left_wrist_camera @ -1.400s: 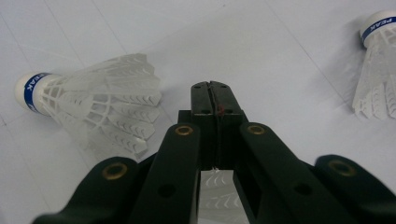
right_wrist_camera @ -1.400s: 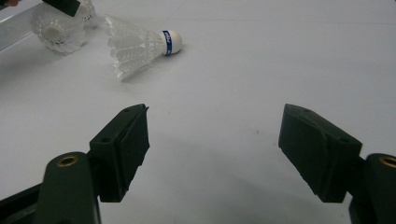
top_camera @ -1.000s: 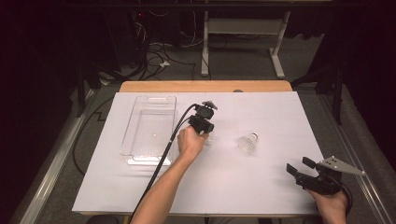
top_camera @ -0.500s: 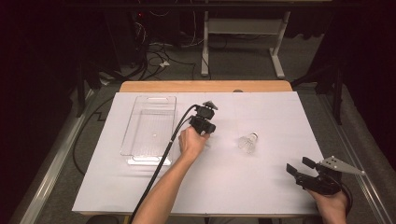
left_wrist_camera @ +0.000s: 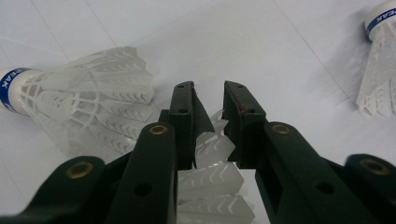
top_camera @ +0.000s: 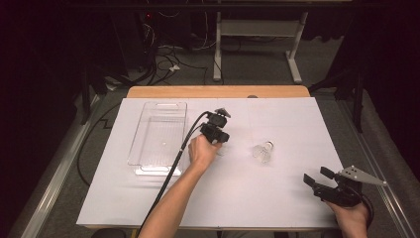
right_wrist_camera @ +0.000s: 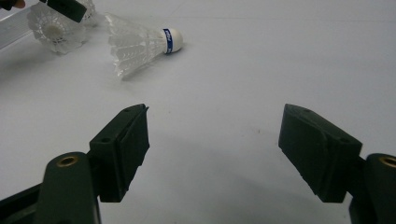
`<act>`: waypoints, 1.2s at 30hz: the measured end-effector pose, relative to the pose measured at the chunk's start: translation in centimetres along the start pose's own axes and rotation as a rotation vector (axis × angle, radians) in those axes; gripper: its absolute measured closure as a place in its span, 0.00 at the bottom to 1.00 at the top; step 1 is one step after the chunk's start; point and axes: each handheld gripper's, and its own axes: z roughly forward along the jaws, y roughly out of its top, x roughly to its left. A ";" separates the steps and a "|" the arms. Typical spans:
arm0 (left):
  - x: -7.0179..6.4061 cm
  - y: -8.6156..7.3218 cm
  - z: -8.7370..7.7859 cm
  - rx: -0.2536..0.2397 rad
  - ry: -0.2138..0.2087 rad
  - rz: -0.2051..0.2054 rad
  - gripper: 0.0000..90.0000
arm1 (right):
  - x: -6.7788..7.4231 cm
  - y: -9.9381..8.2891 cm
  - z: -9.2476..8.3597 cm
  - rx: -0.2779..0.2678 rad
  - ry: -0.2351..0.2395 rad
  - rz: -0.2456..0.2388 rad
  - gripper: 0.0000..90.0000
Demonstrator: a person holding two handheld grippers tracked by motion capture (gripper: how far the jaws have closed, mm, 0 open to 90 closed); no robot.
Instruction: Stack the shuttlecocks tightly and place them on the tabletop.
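The left gripper [left_wrist_camera: 208, 100] has just been opening its jaws, feathers of a shuttlecock [left_wrist_camera: 212, 175] between them; the right gripper [right_wrist_camera: 215, 140] gapes wide, holding nothing above the bench [top_camera: 277, 198].

Table [top_camera: 237, 198]: lower centre of the high view is bare white sheet, wide free lane btw both hands. Obstacles: clear tray [top_camera: 159, 134] at centre-left, left gripper [top_camera: 218, 135] just right of it w/ forearm + cable running to the bottom edge, shuttlecock [top_camera: 262, 151] right of centre. Right gripper [top_camera: 322, 184] sits lower right; upper-right sheet is free.
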 end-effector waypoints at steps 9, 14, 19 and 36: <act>0.0 0.0 -0.3 -0.012 -0.003 0.005 0.78 | 0.0 0.0 0.0 0.000 -0.001 0.000 0.28; -0.1 0.0 -0.3 -0.009 -0.007 0.009 0.77 | 0.0 0.0 0.0 0.000 -0.001 -0.001 0.28; -0.1 0.0 -0.5 -0.021 -0.018 0.014 0.73 | 0.0 0.0 0.0 0.001 -0.001 -0.001 0.28; -0.4 -0.3 -1.9 -0.063 -0.068 0.047 0.54 | 0.1 0.0 0.0 0.005 -0.007 -0.004 0.28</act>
